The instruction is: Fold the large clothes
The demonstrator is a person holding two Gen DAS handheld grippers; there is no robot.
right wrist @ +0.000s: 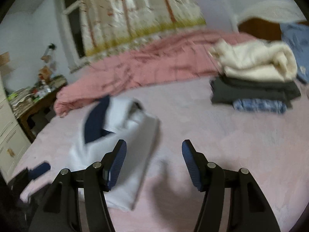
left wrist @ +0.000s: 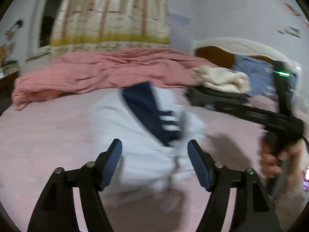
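In the left wrist view the left gripper [left wrist: 154, 166] has its blue-padded fingers [left wrist: 112, 164] spread wide with nothing between them; they hover over the white and navy garment [left wrist: 143, 150], which fills the lower middle of the frame on the pink bed sheet [left wrist: 48, 139]. The garment's navy panel [left wrist: 148, 112] runs diagonally up from between the fingers toward the frame's centre. Bare sheet lies open to the left of the garment, out to the bed's left edge. At the right edge of the frame a hand [left wrist: 274, 160] grips the handle of the right gripper's black body.

In the right wrist view the right gripper [right wrist: 154, 164] is likewise wide open and holds nothing. Its left finger [right wrist: 115, 164] overlaps the garment's [right wrist: 119, 147] right edge, while its right finger is over bare sheet [right wrist: 241, 135]. Open sheet stretches from the fingers to the upper right, up to a stack of folded clothes [right wrist: 255, 81] with a cream piece on top. A rumpled pink blanket [right wrist: 135, 67] borders the sheet across the middle of the frame. Motion blur softens all the edges.
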